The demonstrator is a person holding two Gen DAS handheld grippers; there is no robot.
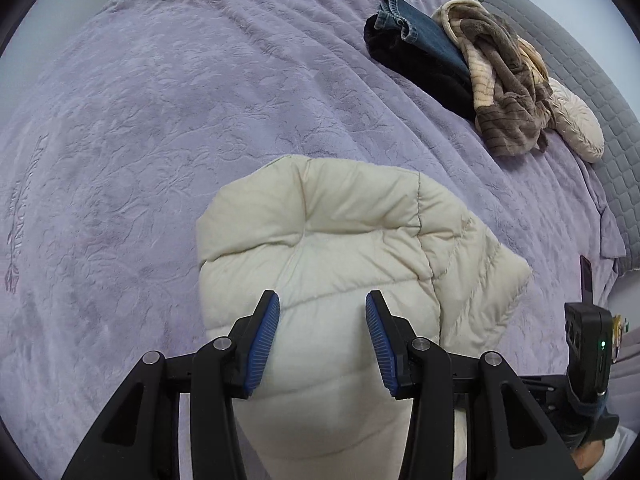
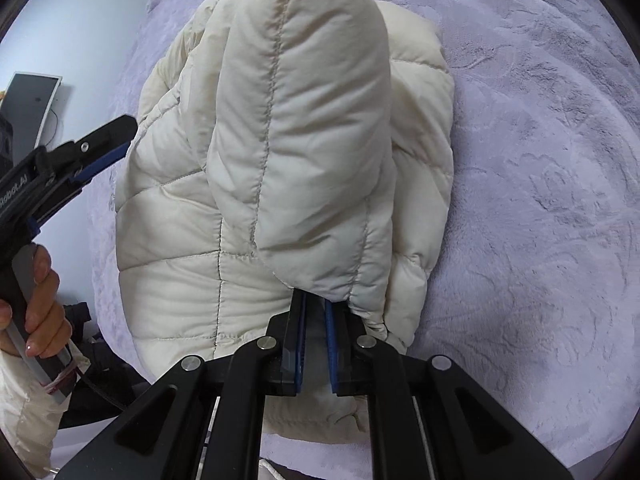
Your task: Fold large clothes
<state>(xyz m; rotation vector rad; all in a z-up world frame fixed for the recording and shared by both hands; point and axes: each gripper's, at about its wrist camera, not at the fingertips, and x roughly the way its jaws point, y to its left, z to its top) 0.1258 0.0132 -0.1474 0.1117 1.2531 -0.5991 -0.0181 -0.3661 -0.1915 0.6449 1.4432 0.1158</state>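
Observation:
A cream quilted puffer jacket [image 1: 320,232] lies bunched on the lilac bedspread [image 1: 140,120]. My left gripper [image 1: 322,308] is open, its blue pads apart just above the jacket, holding nothing. In the right wrist view my right gripper [image 2: 316,304] is shut on the cuff end of the jacket's sleeve [image 2: 304,120], which is lifted over the jacket body [image 2: 180,280]. The left gripper also shows at the left edge of that view [image 2: 108,148], beside the jacket.
A pile of clothes lies at the far right of the bed: dark jeans [image 1: 416,52], a brown and cream striped fleece [image 1: 500,92] and a cream cushion [image 1: 576,120]. A grey quilted headboard [image 1: 580,60] lies beyond. A flat screen [image 2: 32,100] leans on the wall.

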